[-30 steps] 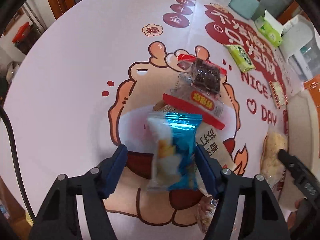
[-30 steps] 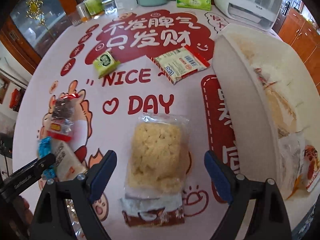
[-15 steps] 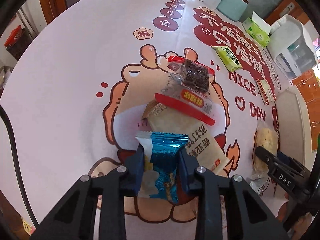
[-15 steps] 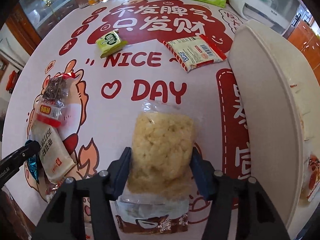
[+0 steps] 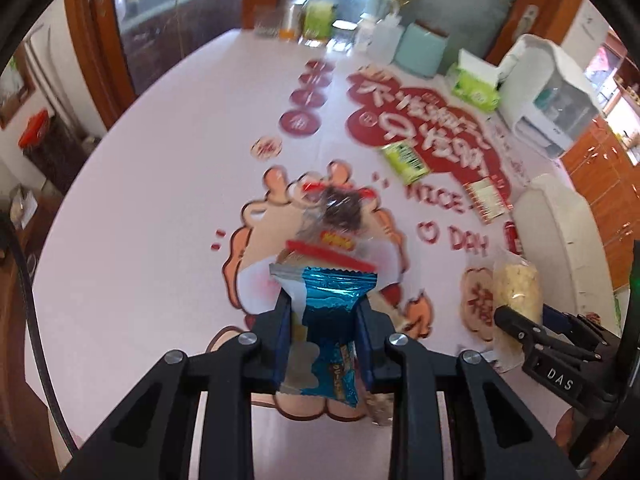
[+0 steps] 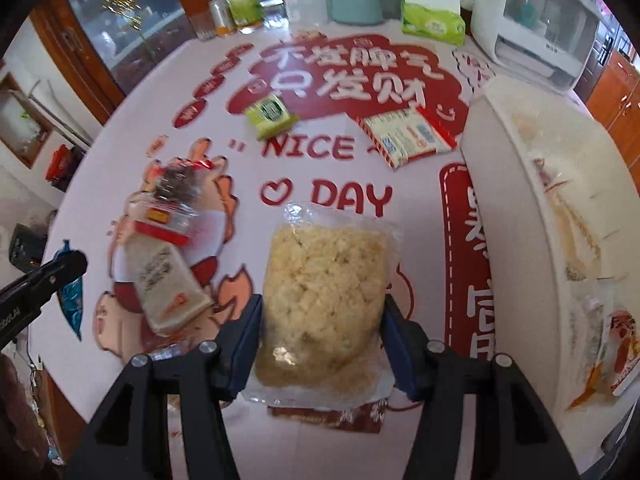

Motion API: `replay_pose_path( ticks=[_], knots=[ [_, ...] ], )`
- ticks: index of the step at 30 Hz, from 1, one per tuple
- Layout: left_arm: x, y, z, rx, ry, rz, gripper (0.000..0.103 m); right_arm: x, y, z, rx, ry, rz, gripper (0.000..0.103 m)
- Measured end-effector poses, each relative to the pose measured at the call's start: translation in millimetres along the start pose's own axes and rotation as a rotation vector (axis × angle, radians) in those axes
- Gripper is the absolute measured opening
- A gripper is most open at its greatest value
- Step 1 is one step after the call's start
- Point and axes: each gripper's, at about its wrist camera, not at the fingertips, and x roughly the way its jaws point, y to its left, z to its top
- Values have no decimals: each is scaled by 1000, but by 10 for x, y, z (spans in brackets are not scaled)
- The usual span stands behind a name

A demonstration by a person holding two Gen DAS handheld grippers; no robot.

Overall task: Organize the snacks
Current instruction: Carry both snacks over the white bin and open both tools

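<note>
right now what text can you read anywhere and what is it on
"NICE" and "DAY": tablecloth, in red letters.
"不发脾气 只发财": tablecloth, white on its red cloud.
"DAS": right gripper, on its body in the left wrist view.
Too small or blurred: green packet, red-edged packet, beige packet, blue packet.

My left gripper (image 5: 323, 332) points steeply downward, both pads pressed against a blue snack packet (image 5: 326, 332). My right gripper (image 6: 322, 340) also points steeply downward, jaws set wider, clamping a clear bag of yellow snack (image 6: 326, 280).
</note>
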Motion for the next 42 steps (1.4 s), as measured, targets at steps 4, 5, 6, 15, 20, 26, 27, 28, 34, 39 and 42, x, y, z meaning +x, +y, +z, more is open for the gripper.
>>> replay_pose_path(
  ticks=[4, 5, 6, 15, 20, 26, 27, 28, 34, 39, 42],
  knots=[
    [-224, -265, 10, 66, -50, -2, 25, -289, -23, -25, -23, -47, 27, 57],
    [-266, -324, 4, 82, -61, -1, 25, -355, -25, -34, -28, -55, 33, 57],
    [-320, -410, 2, 107, -80, 5, 25, -430, -45, -39, -32, -66, 41, 57],
    [-769, -1218, 106, 202, -184, -55, 25, -1213, -417, -125, -47, -206, 55, 57],
    [-1027, -1854, 155, 270, -234, -128, 25, -1672, -824, -180, -23, -291, 43, 57],
    [-1241, -2736, 202, 338, -286, -209, 26, -2144, -1435, -199, 19, -400, 13, 57],
    [-1242, -2846, 209, 341, -285, -216, 26, -2186, -1549, -190, 28, -413, 1, 57],
    [-1236, -2978, 225, 343, -280, -226, 26, -2205, -1638, -180, 37, -418, -10, 57],
    [-1097, -3578, 314, 380, -244, -235, 26, -2382, -2229, -104, 106, -471, -69, 57],
    [-877, -3913, 337, 401, -188, -211, 26, -2433, -2568, 37, 140, -502, -117, 57],
    [-722, -4029, 309, 417, -150, -195, 26, -2380, -2723, 166, 159, -490, -113, 57]
  ],
)
